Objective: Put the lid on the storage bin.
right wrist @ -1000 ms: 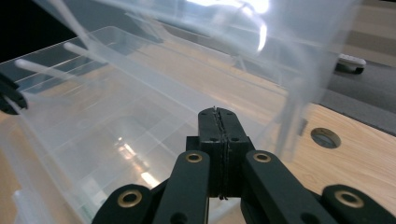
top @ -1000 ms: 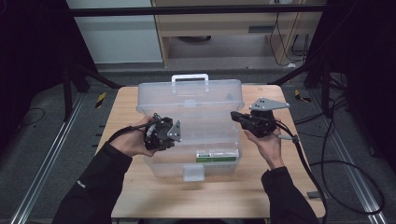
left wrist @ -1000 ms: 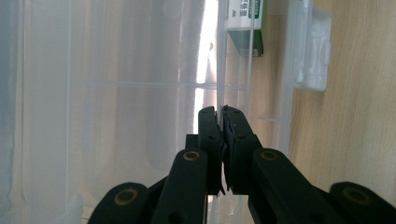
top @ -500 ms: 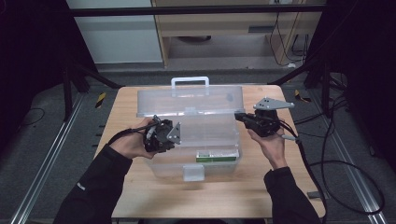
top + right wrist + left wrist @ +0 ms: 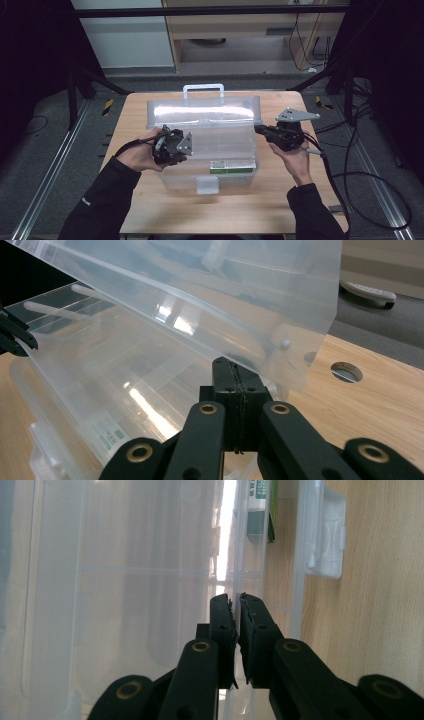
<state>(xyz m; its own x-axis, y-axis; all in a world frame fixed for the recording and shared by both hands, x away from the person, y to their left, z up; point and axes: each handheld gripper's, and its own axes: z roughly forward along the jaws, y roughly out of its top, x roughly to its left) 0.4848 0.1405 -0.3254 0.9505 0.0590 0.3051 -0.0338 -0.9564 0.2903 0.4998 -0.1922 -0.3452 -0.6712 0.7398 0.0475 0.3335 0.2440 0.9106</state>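
Observation:
A clear plastic storage box (image 5: 220,165) stands mid-table with its lid (image 5: 200,112) swung up toward the back and a white handle (image 5: 202,89) above it. My left gripper (image 5: 187,148) is at the box's left wall. In the left gripper view its jaws (image 5: 237,605) have just been opening slightly; the thin clear wall edge (image 5: 231,540) fills the narrow slit between them. My right gripper (image 5: 258,129) is at the lid's right edge. In the right gripper view its jaws (image 5: 234,365) are shut, tip against the lid's lower edge (image 5: 200,290).
A green-labelled packet (image 5: 232,166) lies inside the box near its front wall, above the white latch (image 5: 207,184). The wooden table (image 5: 145,112) has bare strips left, right and in front, and a round hole (image 5: 346,371). Cables trail off the right side.
The lid's top edge sits lower in the high view and more of the handle shows above it. My right gripper has drifted slightly right and down. The left hand has stayed put.

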